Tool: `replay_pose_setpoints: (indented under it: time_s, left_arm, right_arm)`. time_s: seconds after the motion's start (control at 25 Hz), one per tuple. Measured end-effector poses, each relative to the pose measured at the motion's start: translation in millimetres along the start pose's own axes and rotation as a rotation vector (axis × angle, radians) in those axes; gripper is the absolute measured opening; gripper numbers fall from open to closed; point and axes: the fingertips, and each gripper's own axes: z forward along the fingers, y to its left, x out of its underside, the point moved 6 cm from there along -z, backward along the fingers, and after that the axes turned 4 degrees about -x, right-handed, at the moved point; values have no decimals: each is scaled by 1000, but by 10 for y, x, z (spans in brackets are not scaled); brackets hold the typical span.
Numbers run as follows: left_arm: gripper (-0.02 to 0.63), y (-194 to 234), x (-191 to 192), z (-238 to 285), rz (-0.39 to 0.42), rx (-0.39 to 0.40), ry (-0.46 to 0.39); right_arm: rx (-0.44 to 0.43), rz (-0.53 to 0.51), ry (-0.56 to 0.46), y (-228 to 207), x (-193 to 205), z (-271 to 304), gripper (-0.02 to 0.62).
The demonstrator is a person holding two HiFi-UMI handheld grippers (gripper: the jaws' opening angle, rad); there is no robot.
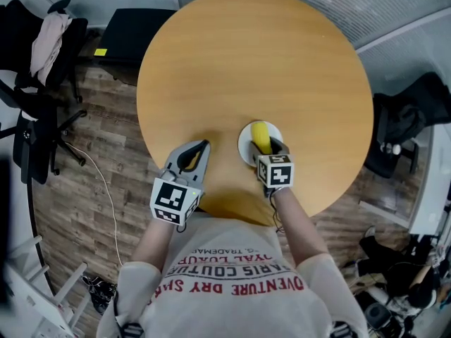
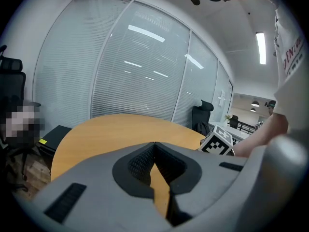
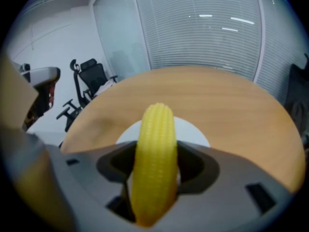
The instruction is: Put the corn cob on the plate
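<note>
Round wooden table, seen from above, with a white plate near its front edge. We see the right gripper pinching the corn cob across its lower middle, one jaw on each side, with the cob's long axis pointing away from the camera and its rounded tip standing out beyond the jaws. The cob hangs over the plate. We cannot tell from either view whether its underside already touches the plate or sits just above it. The left gripper hovers over bare table to the left of the plate, its jaws pressed together at the tips with nothing between them.

Handling, as we judge it: the cob looks light enough for a single gripper, and stiff, since it shows no bend or sag where it overhangs the jaws. Its rows of kernels give the ribbed jaw pads some bite. The rounded, tapering body could nonetheless twist or slide along its length under a loose hold. We take the present grip, square across the thick middle, to be the sound place. A hold nearer the narrow tip would invite slipping. Once released, a round cob may roll, so we would lay it near the plate's centre.
</note>
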Motion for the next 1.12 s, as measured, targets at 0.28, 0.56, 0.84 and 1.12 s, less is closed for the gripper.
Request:
replay_pose_setpoints:
  time_s: [0.28, 0.56, 0.84, 1.12]
  left_arm:
    - [34, 10, -21, 15, 15, 15, 0]
    - [34, -110, -157, -18, 45, 42, -30]
    - [34, -323, -366, -35, 106, 79, -78]
    - [34, -496, -618, -94, 156, 101, -131]
  right_arm:
    - [27, 19, 0, 37, -27, -22, 268]
    - [33, 62, -147, 134, -222, -475, 268]
    - [65, 41, -338, 159, -403, -1002, 72]
    - [104, -30, -522, 192, -570, -1527, 35]
